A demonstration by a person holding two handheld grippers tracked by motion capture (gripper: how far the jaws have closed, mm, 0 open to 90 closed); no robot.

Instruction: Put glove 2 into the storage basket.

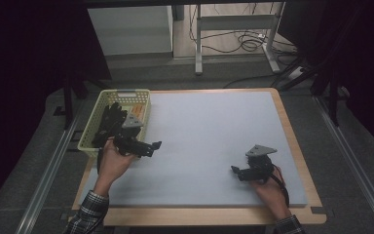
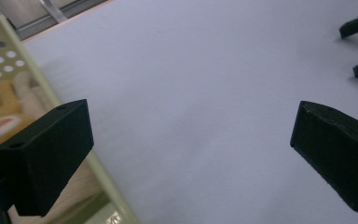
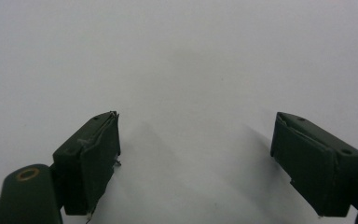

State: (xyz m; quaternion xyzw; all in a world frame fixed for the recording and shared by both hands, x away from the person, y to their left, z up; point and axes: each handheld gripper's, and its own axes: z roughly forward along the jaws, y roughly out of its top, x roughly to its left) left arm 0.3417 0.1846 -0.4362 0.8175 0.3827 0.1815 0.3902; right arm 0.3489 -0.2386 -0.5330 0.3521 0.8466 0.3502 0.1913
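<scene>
two grippers (image 1: 153, 145) (image 1: 235, 171), one basket (image 1: 89, 127), one mat (image 1: 209, 131)

Looks like a lab or test room set up for recording, not a home. Wooden table (image 1: 292, 146) topped with a plain pale grey mat (image 1: 209, 136), bare but for a perforated yellow-green basket (image 1: 97, 122) at its far left corner. Black curtains (image 1: 24, 73) hung on both sides, closing the space in. Metal rails (image 1: 48, 170) running along the grey carpeted floor past the table's left and right edges. Beyond the far edge, a metal desk frame (image 1: 233, 29) with loose cables (image 1: 243, 41) strewn under it.
</scene>
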